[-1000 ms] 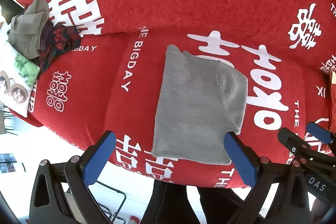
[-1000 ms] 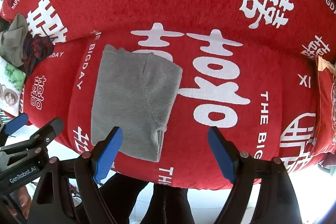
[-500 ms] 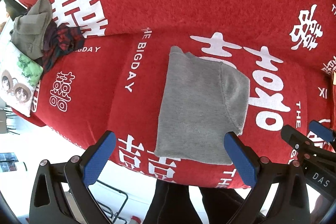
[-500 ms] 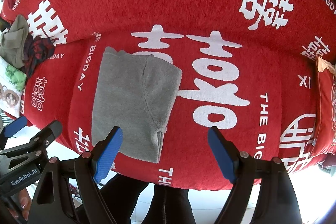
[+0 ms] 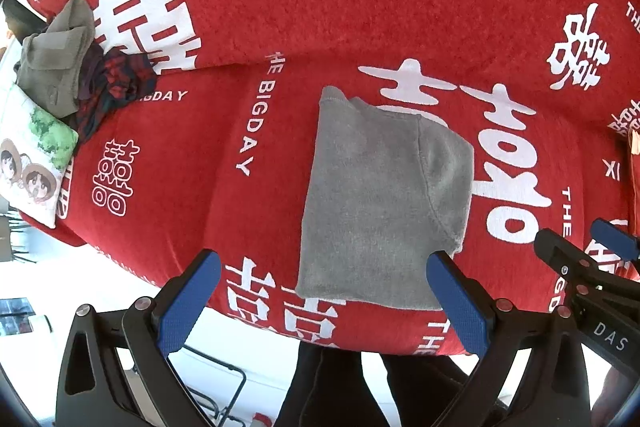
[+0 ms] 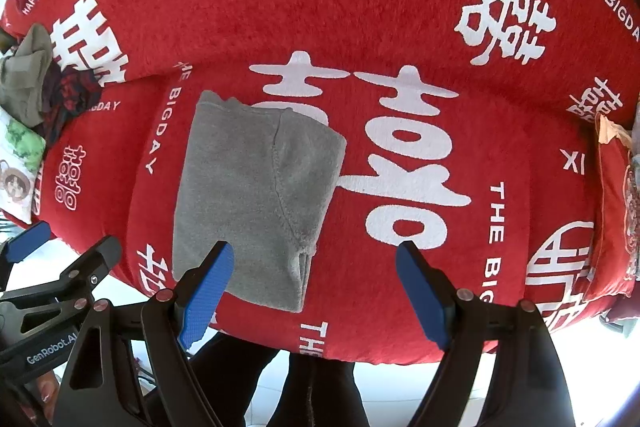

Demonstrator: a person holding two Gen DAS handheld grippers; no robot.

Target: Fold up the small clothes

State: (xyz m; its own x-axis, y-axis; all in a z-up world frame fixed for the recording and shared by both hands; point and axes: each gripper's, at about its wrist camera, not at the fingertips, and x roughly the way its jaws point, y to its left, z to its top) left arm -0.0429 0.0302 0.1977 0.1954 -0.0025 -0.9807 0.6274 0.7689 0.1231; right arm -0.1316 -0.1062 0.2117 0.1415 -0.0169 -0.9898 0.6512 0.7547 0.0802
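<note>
**Grey garment lies folded near front edge; both grippers spread and empty above it**

The carrying piece is a sofa under a red cover [image 5: 248,7] printed with white characters and lettering. The seat's front edge runs along the bottom of both views.

The grey knit garment [image 5: 372,203] lies flat on the seat, its near hem close to the front edge, one side turned over on itself along a stitched seam. It appears soft, light and limp; it should drape and slide easily on the cover. Corners and hem are judged the best holds, pinched through all layers.

At the seat's left end sits a heap of olive and plaid clothes [image 5: 76,67], beside a printed cushion [image 5: 32,163].

The left gripper [image 5: 324,299] hangs above the garment's near hem, jaws spread, nothing between them. The right gripper [image 6: 316,291] hangs above the garment's near right corner, likewise spread and empty.
</note>
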